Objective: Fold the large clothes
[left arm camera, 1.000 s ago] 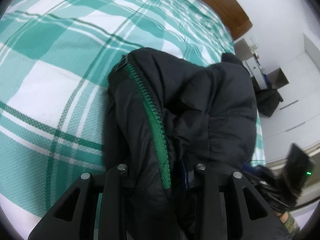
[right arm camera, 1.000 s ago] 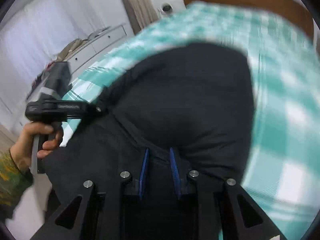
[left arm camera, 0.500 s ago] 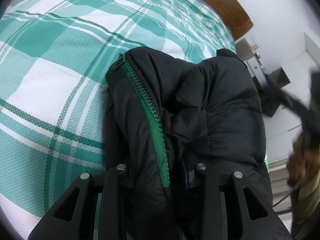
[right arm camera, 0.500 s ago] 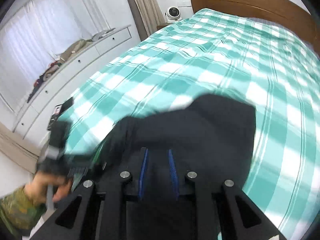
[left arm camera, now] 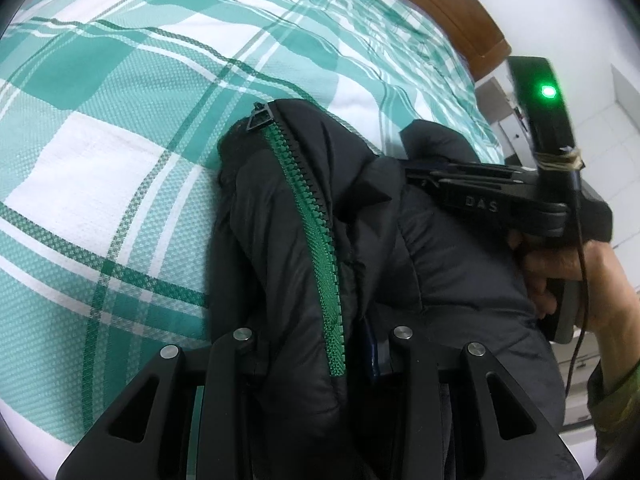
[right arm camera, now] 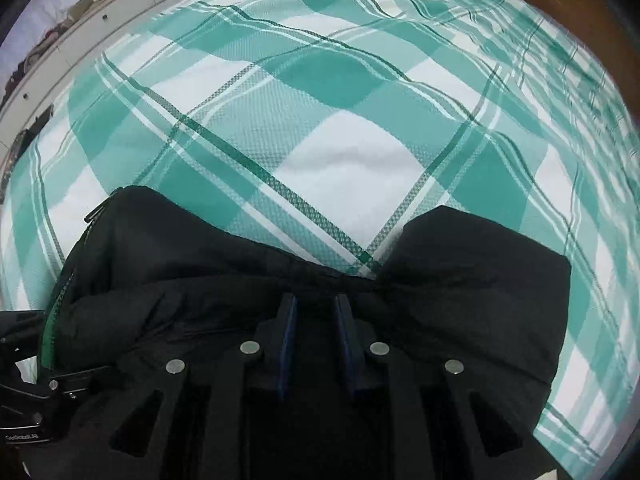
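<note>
A black puffer jacket [left arm camera: 400,264] with a green zipper [left arm camera: 316,240] lies bunched on the green-and-white plaid bed [left arm camera: 120,160]. My left gripper [left arm camera: 320,344] is shut on a thick fold of the jacket beside the zipper. In the right wrist view the jacket [right arm camera: 460,292] lies low over the bed [right arm camera: 320,120], and my right gripper [right arm camera: 316,320] is shut on its upper edge, the blue pads close together with fabric between them. The right gripper also shows in the left wrist view [left arm camera: 424,178], pinching the jacket's far edge.
A brown wooden headboard [left arm camera: 440,0] runs along the far end of the bed. A white dresser with clothes on it [right arm camera: 80,12] stands beside the bed. My hand [left arm camera: 580,280] holds the right gripper's handle. The left gripper's body shows at the lower left of the right wrist view [right arm camera: 24,412].
My right gripper has carried the jacket's edge forward and down over the bed, coming close beside the left gripper. The jacket now lies lower and flatter. The left gripper has held its grip.
</note>
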The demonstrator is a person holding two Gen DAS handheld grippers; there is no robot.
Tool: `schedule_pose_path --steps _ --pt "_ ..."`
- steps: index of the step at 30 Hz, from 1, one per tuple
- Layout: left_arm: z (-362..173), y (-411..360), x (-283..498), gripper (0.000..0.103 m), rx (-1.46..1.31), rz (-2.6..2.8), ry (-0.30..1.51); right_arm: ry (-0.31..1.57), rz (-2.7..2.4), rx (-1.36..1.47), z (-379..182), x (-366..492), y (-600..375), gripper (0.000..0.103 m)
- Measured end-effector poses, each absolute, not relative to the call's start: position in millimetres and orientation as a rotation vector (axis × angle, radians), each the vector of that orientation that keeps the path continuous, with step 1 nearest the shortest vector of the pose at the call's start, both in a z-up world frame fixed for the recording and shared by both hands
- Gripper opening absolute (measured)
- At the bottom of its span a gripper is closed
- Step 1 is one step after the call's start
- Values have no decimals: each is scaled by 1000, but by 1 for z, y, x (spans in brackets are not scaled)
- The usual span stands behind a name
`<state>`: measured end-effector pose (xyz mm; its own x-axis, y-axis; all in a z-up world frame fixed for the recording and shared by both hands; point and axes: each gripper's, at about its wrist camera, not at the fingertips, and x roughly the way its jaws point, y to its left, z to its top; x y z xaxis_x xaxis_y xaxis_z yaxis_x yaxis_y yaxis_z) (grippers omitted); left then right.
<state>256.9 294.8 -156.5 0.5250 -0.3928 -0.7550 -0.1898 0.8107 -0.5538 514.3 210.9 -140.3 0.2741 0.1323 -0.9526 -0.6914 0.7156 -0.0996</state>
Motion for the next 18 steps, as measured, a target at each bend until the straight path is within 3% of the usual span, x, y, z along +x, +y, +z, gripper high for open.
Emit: schedule_pose_path --steps 5,9,15,18 --pt "-155 294 256 32 -635 -128 1027 1067 709 -564 -87 456 202 24" --pt "-156 294 256 32 -643 -130 1025 956 916 -548 -50 358 182 24" --pt "-157 295 256 32 -646 -124 1024 879 954 -489 -87 273 162 23" --pt "-156 295 253 33 -651 -120 1027 940 878 -400 -122 287 153 19"
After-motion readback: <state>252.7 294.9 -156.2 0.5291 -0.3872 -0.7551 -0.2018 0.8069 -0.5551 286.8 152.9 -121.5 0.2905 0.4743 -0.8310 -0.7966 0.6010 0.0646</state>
